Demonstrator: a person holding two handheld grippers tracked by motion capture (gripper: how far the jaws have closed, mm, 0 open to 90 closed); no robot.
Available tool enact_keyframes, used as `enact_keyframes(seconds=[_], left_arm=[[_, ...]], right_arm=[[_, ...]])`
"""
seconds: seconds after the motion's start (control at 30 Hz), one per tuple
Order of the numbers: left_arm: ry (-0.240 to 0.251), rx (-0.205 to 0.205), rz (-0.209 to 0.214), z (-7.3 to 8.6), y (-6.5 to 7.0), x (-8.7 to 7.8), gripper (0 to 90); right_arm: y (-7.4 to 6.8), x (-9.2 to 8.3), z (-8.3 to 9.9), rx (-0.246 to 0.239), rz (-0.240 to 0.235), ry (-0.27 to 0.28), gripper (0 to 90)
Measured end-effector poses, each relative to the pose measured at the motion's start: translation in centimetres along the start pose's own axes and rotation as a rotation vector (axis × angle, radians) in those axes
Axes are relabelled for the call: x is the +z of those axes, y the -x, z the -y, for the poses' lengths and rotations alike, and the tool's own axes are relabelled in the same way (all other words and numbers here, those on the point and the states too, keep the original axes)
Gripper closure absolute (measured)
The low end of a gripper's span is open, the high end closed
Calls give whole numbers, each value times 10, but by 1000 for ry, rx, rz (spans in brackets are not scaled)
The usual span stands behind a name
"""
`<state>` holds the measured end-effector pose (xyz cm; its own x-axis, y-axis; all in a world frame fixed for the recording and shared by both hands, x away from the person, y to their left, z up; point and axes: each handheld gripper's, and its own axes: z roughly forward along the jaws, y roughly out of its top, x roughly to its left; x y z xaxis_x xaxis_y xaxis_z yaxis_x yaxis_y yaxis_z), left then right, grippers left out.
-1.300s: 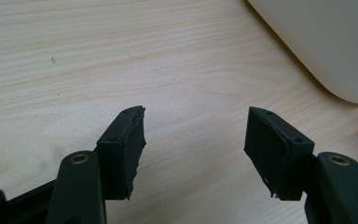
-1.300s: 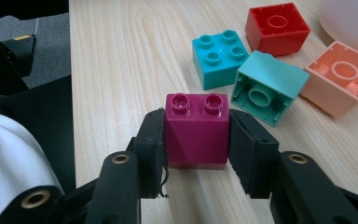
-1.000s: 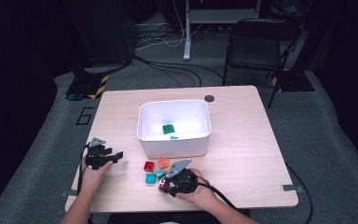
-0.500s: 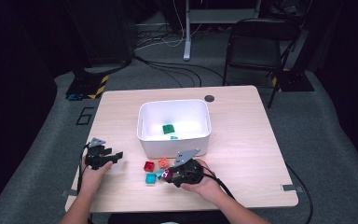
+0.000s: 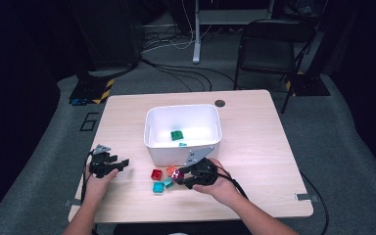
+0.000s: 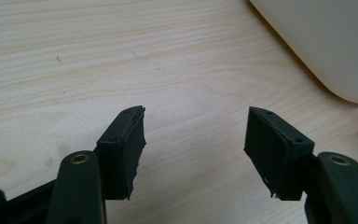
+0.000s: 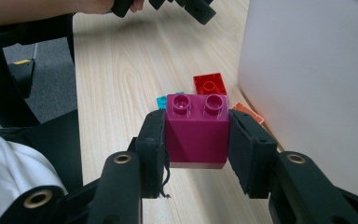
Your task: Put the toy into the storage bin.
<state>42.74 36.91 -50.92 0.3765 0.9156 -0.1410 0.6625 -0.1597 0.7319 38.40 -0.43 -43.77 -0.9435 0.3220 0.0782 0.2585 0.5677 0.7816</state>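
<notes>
Both grippers are black. The left gripper (image 6: 193, 144) has two blocky jaws faced with flat, dark rubbery pads whose lower edges are frayed, each carried on an arm with a brass-coloured ring-shaped fastener. The right gripper (image 7: 196, 142) is built alike, with small screw holes in the pad holders and a loose thread off one pad. Seen from above, each gripper bears a grey three-cornered plate and trails a black cable. Both forearms are bare.

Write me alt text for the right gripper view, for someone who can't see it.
The right gripper clamps a magenta two-stud brick between its black jaws above a light wooden table. Beyond lie a red brick, a teal brick and an orange brick, beside the white bin.
</notes>
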Motion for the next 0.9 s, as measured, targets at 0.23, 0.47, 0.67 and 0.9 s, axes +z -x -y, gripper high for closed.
enact_keyframes(seconds=[0.23,0.47,0.67,0.9], left_arm=[[1,3,1,0,0,0,376],[4,5,1,0,0,0,376],[13,1,1,0,1,0,377],[12,-2,1,0,0,0,377]], right_arm=[[1,-11,-11,8,-10,0,585],[5,-26,-26,11,-7,4,585],[11,-40,-43,6,3,20,585],[22,-51,-62,23,12,46,585]])
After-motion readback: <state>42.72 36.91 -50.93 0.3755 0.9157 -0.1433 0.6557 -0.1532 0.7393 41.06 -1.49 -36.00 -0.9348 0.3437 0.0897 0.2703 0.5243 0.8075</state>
